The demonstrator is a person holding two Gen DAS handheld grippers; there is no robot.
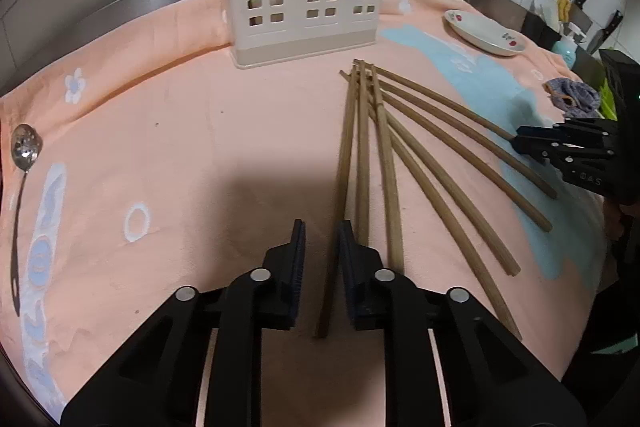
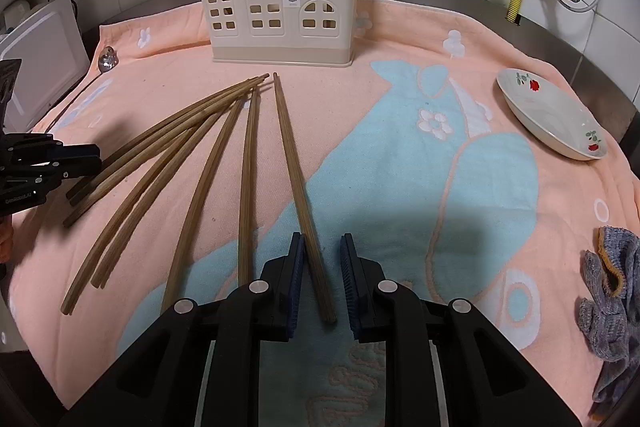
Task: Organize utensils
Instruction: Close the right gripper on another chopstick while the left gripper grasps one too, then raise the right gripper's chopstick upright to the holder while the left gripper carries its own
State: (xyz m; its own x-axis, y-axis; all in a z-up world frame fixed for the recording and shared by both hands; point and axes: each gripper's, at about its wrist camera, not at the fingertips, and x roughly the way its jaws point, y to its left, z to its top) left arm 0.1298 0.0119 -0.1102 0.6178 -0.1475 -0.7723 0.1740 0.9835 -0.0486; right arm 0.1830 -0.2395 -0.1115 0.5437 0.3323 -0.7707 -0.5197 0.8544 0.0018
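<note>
- My left tool (image 1: 322, 247) stands narrowly open around the leftmost chopstick (image 1: 344, 167), not yet pinching it.
- My right tool (image 2: 322, 255) is the same around the rightmost chopstick (image 2: 288, 147).
- I'd close fully, lift each stick clear of the fan, then tip it upright into the holder (image 1: 304, 7) at upper centre.

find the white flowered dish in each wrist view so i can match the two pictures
Left wrist: the dish lies upper right on the towel, right of the utensil holder.
Right wrist: the dish lies at the right edge, mid-height, right of the holder.
Shared landmark: the cream utensil holder with window cutouts.
</note>
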